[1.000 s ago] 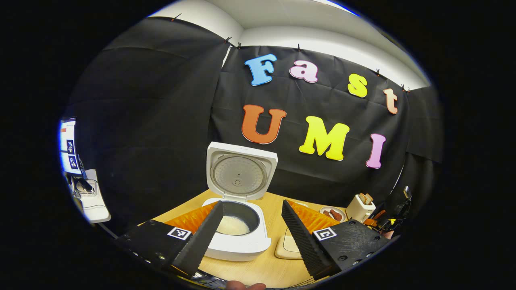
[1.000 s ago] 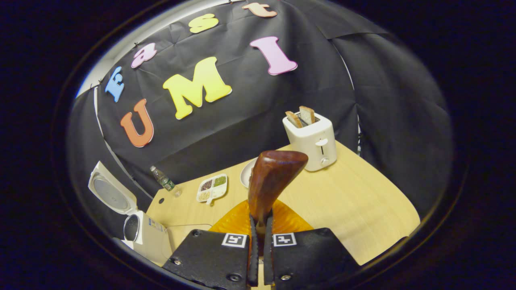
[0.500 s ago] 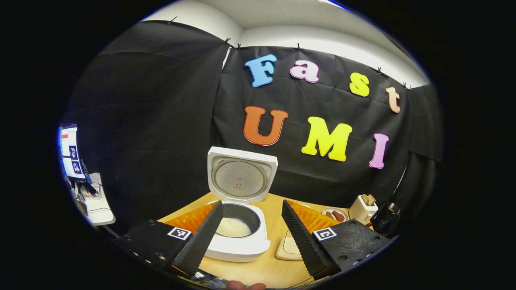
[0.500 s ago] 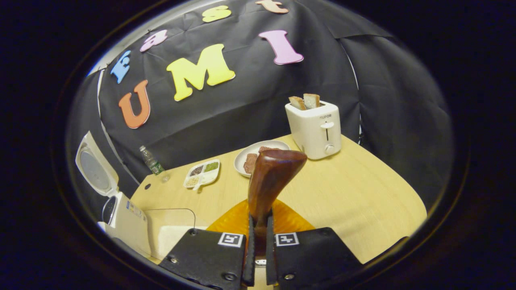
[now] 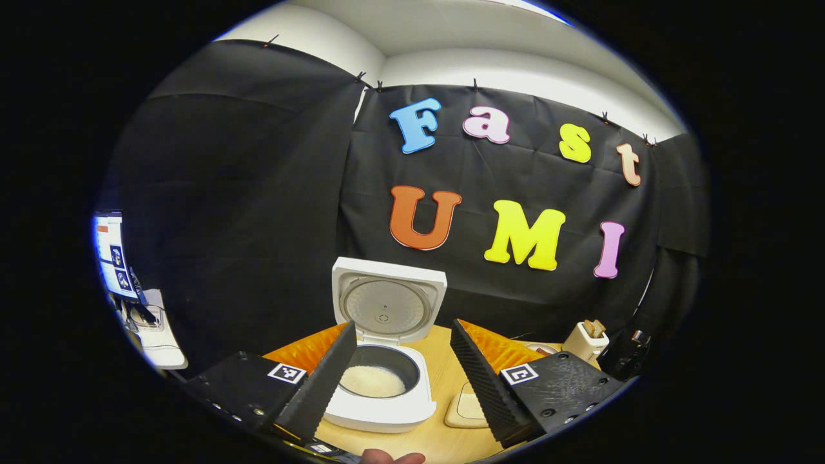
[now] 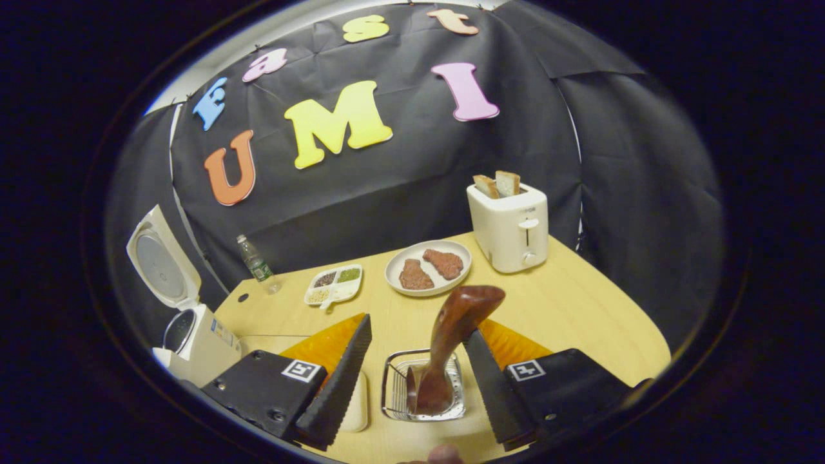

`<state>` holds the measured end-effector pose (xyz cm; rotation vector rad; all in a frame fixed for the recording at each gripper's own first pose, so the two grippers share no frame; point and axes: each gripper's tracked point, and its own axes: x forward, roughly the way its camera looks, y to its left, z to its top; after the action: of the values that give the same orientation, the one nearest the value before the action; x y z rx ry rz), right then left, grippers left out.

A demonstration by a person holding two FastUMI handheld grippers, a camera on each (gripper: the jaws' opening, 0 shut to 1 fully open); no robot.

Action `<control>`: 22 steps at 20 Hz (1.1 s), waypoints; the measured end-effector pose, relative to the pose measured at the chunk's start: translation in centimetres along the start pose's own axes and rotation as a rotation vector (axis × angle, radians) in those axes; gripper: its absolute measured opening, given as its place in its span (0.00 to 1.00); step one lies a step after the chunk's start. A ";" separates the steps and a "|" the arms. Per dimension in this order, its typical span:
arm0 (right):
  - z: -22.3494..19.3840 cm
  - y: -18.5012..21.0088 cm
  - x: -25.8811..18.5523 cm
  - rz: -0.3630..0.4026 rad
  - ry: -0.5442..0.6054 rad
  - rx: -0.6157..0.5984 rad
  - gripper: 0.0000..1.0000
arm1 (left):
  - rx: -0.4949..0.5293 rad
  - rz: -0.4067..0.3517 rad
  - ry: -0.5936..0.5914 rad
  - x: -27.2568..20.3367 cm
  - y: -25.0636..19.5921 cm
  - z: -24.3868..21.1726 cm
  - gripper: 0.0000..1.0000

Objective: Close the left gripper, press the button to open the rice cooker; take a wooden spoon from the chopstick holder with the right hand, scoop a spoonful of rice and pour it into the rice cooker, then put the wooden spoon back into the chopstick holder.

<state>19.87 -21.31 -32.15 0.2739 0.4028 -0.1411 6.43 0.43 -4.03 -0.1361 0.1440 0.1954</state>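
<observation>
- In the left gripper view, the white rice cooker [image 5: 380, 380] stands on the pale wooden table [image 5: 445, 438] with its lid raised upright and white rice [image 5: 372, 381] lying in its dark inner pot.
- The left gripper [image 5: 403, 374] hovers before the cooker, released, its jaws spread wide with nothing between them.
- A cream square pad [image 5: 467, 409] lies just right of the cooker.
- In the right gripper view, the cooker [image 6: 193, 328] sits at the far left, lid up.
- A clear plastic bottle [image 6: 256, 263] and a white divided dish of grains [image 6: 333, 284] stand behind.
- The right gripper [image 6: 419, 377] is released, jaws parted on either side of the metal wire chopstick holder [image 6: 422, 386].
- The dark brown wooden spoon [image 6: 448, 341] stands in that holder, tilted, free of both fingers.
- A white plate with two brown patties [image 6: 427, 267] and a white toaster holding bread [image 6: 509, 219] stand farther right.
</observation>
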 end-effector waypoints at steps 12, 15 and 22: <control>11.9 4.6 -10.6 0.129 -0.241 -0.112 0.99 | 0.080 0.052 -0.016 9.8 1.1 5.8 0.95; 12.2 7.4 -12.8 0.209 -0.233 -0.144 1.00 | 0.076 0.031 0.003 13.0 0.7 6.8 0.94; 13.2 8.0 -15.0 0.264 -0.225 -0.260 0.99 | 0.104 0.013 0.065 20.7 0.7 6.6 0.94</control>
<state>12.57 -16.25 -12.53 0.0515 0.1556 0.1390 27.23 5.84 -0.83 -0.0381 0.2191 0.1963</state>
